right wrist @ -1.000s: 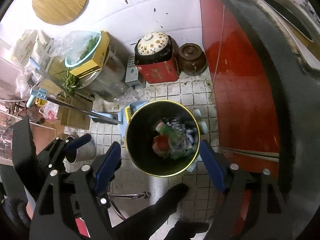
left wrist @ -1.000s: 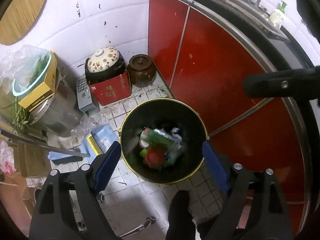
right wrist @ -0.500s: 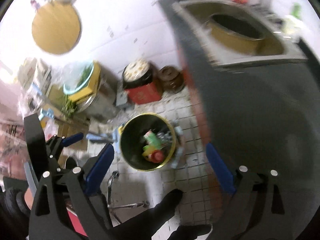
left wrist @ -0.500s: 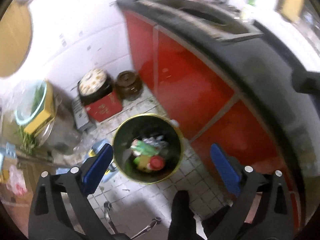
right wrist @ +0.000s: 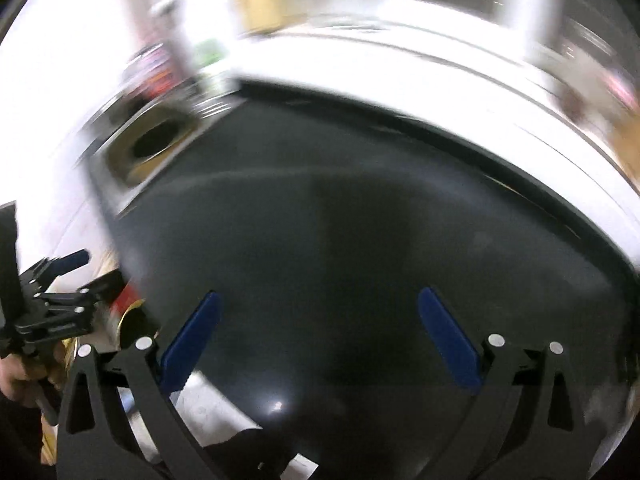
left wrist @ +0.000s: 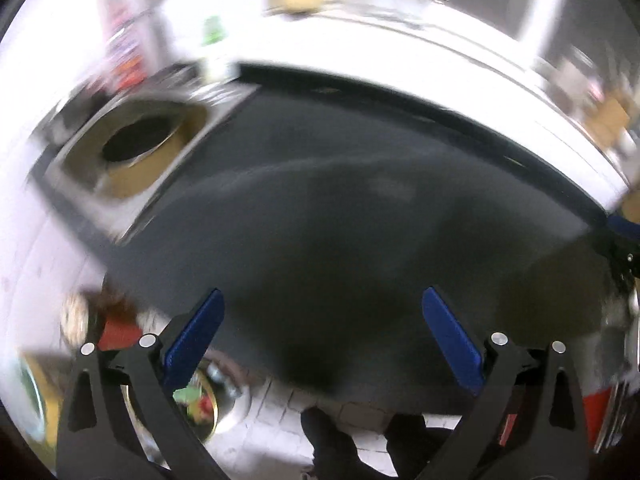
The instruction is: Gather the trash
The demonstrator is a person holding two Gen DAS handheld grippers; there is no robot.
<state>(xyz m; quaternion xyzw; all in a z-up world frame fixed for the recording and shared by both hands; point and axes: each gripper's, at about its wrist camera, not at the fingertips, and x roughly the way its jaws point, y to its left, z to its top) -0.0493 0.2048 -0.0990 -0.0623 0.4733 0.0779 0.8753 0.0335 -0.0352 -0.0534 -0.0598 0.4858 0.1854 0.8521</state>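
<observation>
Both views heavily motion-blurred. Landmark: the dark worktop (left wrist: 340,220), which fills the middle of both frames.

Left gripper (left wrist: 322,336) hangs above the near part of the worktop, jaws spread wide, blue pads well apart, nothing between them. Right gripper (right wrist: 318,338) likewise over the worktop, jaws wide, nothing held.

Sink (left wrist: 132,148) is set into the worktop's far left corner; a round gold-rimmed basin with a dark interior sits in it. A green-capped bottle (left wrist: 214,46), smeared by blur, stands just behind the sink, against the white wall beyond the worktop.

Trash bin (left wrist: 200,402), gold rim, sits on the tiled floor below the worktop's near left edge, mostly hidden behind the left gripper's left finger. Green and red trash shows inside it. In the right wrist view only a sliver of the bin's gold rim shows, at the same near left edge.

A red box (left wrist: 116,330) sits on the floor beside the bin, close to the white wall.

In the right wrist view the left gripper appears off the worktop's left edge, with a hand (right wrist: 18,376) around its handle.

A dark shoe (left wrist: 332,440) on the floor tiles under the worktop's near edge.
</observation>
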